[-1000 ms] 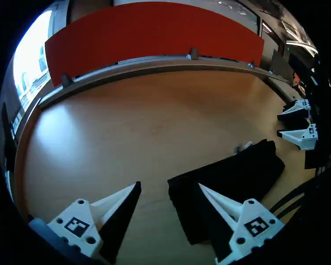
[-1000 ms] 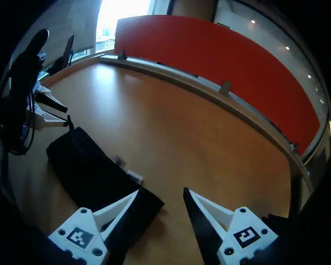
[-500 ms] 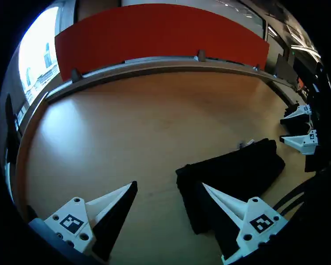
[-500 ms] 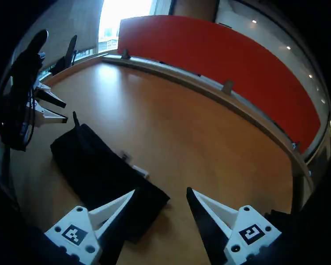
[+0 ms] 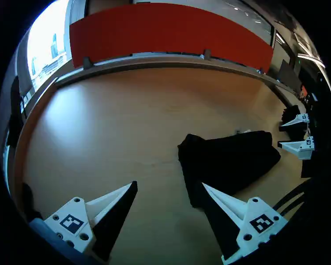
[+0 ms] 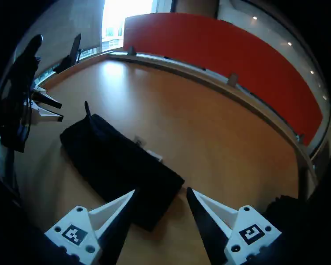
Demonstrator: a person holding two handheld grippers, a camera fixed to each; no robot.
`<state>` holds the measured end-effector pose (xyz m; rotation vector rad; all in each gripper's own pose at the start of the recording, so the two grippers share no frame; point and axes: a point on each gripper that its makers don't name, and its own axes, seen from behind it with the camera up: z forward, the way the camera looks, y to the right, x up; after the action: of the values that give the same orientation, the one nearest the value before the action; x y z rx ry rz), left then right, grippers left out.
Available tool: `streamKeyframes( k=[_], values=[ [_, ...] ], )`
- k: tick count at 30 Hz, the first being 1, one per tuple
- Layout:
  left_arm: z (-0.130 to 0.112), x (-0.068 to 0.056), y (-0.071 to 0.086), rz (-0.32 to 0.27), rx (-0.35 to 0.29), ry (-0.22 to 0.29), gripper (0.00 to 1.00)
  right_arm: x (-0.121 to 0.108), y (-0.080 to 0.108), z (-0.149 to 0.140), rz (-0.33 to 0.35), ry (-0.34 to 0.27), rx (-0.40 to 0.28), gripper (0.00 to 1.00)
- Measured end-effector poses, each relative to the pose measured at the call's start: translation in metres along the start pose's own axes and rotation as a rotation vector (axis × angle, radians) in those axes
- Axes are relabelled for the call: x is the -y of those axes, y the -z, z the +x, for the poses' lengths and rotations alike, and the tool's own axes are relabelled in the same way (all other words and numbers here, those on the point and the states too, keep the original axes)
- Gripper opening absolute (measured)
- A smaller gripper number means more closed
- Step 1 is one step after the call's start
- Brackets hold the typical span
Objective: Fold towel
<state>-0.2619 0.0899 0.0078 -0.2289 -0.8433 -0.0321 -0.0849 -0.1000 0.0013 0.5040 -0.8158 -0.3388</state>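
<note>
A black towel point(image 5: 229, 159) lies folded into a long strip on the wooden table point(image 5: 121, 128). Its near end sits just ahead of my left gripper point(image 5: 169, 185), which is open and empty above the table. In the right gripper view the towel point(image 6: 117, 165) runs diagonally from the far left toward my right gripper point(image 6: 161, 191), also open, with the towel's corner lying just before its fingertips. A small white tag point(image 6: 154, 155) pokes out along the towel's far edge. Each view catches the other gripper at the strip's opposite end: the right gripper point(image 5: 295, 134) and the left gripper point(image 6: 44, 108).
A red divider panel point(image 5: 170, 31) on a metal rail borders the table's far edge point(image 6: 223, 44). A bright window point(image 5: 44, 44) lies at the far left. Dark chairs point(image 6: 73, 51) stand beyond the table's left end. Bare wood stretches between the towel and the divider.
Both grippers have drawn back from the towel, so it now lies farther ahead of the fingers. Its end near the left gripper looks more bunched up.
</note>
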Motion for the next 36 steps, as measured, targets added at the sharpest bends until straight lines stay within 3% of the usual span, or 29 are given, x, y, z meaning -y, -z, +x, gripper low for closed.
streamKeyframes(
  k=[11,20,36],
  values=[
    [-0.022,-0.010,0.023,-0.008,0.002,0.037,0.98,0.015,0.004,-0.022,0.027,0.004,0.019,0.79],
    [-0.034,-0.015,0.034,-0.011,0.008,0.057,0.98,0.022,0.004,-0.035,0.049,0.004,0.039,0.70],
    [-0.043,-0.013,0.047,0.001,0.002,0.077,0.98,0.022,0.003,-0.052,0.078,-0.042,0.080,0.53]
  ],
)
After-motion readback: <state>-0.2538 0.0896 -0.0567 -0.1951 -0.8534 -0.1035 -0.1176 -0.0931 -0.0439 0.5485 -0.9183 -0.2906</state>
